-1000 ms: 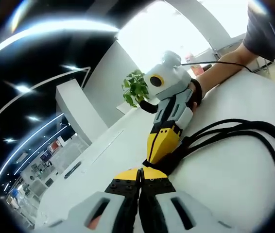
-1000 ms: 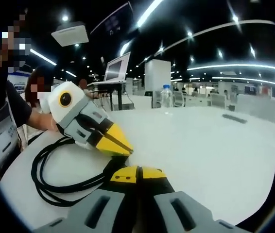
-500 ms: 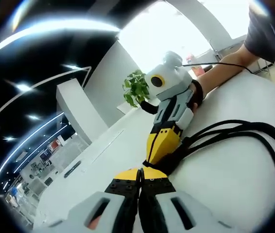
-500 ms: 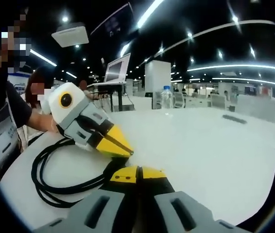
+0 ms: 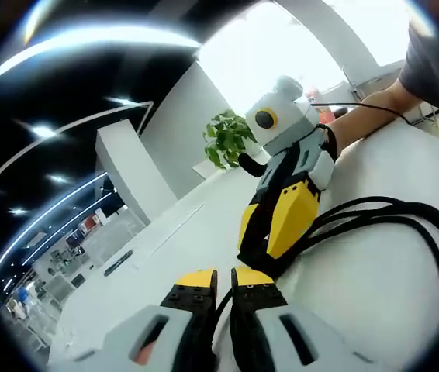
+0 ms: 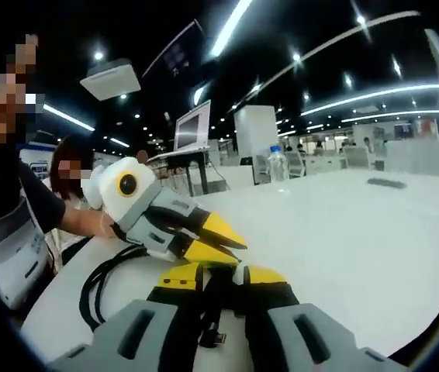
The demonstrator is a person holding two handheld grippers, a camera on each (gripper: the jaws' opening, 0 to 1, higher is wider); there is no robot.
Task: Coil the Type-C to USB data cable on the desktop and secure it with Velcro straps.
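On a white table (image 5: 375, 310), a black data cable (image 5: 406, 225) lies in loose coils, with two hand-held claws meeting at one end of it.

Seen from the left gripper view, the left claw (image 5: 223, 283) rises from the bottom with its yellow-tipped jaws slightly apart; a thin dark strand of the cable runs up between them, though whether the jaws press on it cannot be told. Just beyond stands the right claw (image 5: 270, 260), white, grey and yellow, pointing down at the table with the cable strands gathered at its tips. To the right, the loops sweep across the table toward the edge of the view. A person's forearm (image 5: 367, 116) reaches in behind, and a potted green plant (image 5: 227, 139) stands farther back.

From the right gripper view, the cable's loops (image 6: 99, 283) lie at the left on the table. The left claw (image 6: 223, 244) comes in from the left, jaws parted in a narrow wedge. At the bottom, the right claw (image 6: 219, 275) has its jaws a little apart, with a cable end and small plug (image 6: 216, 339) hanging between them. A water bottle (image 6: 280, 163) stands far back.
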